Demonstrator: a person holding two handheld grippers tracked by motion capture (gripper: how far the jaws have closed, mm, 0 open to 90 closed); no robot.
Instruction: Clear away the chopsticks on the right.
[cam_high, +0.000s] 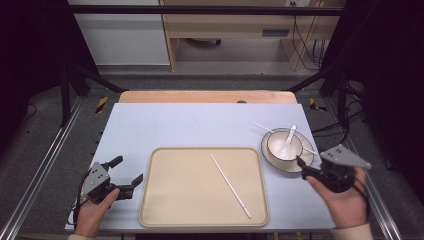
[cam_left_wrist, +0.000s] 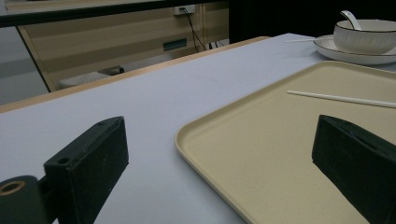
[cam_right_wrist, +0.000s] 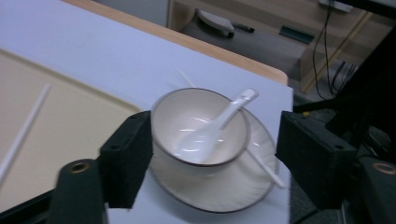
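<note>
Right gripper view: right gripper spread wide, its 2 jaws flanking the bowl, which holds a spoon and sits on a plate. Likely step: grasp the bowl. Centre the rim, close gently. Left gripper waits wide beside the tray.

even, soft overhead light falls on the pale bench, bright at the centre, while the far corners of the high view sink into near black. shadows are faint. in the right gripper view the bowl and spoon smear with motion blur (small glints inside the bowl), and the near jaws are soft. the left gripper view is sharper.
</note>
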